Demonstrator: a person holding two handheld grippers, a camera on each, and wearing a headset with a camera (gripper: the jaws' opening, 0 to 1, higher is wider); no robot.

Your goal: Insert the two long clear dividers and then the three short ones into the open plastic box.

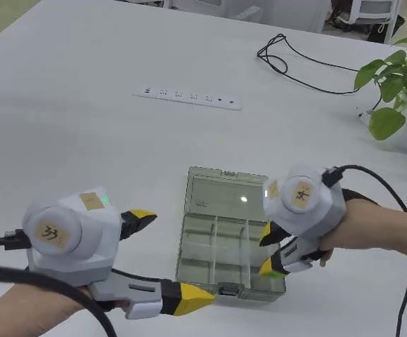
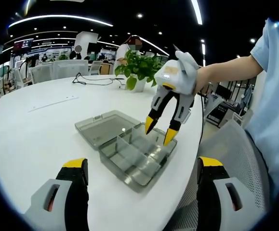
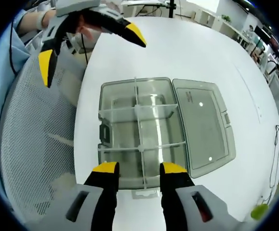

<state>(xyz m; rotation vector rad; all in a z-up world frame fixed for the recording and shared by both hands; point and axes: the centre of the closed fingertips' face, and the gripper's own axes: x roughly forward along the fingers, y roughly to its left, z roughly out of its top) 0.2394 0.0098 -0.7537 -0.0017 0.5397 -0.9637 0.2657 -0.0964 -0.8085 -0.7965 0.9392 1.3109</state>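
The clear plastic box [image 1: 189, 261] lies open on the white table, its lid [image 1: 225, 191] flat behind it. Clear dividers [image 3: 138, 129] stand inside it in a grid that splits it into several compartments. My right gripper [image 1: 268, 251] hangs over the box's right end, open and holding nothing; its own view looks straight down into the box [image 3: 111, 103] past the right gripper [image 3: 139, 168]. My left gripper [image 1: 164, 258] sits at the box's left front corner, open wide and holding nothing. In its own view the left gripper [image 2: 141, 166] faces the box [image 2: 111, 153] and the right gripper [image 2: 161, 127].
A white power strip [image 1: 187, 97] lies farther back on the table, with a black cable [image 1: 294, 67] looping at the back right. A potted plant [image 1: 400, 84] stands at the right edge. A mesh chair [image 3: 38, 139] is beside the table's near edge.
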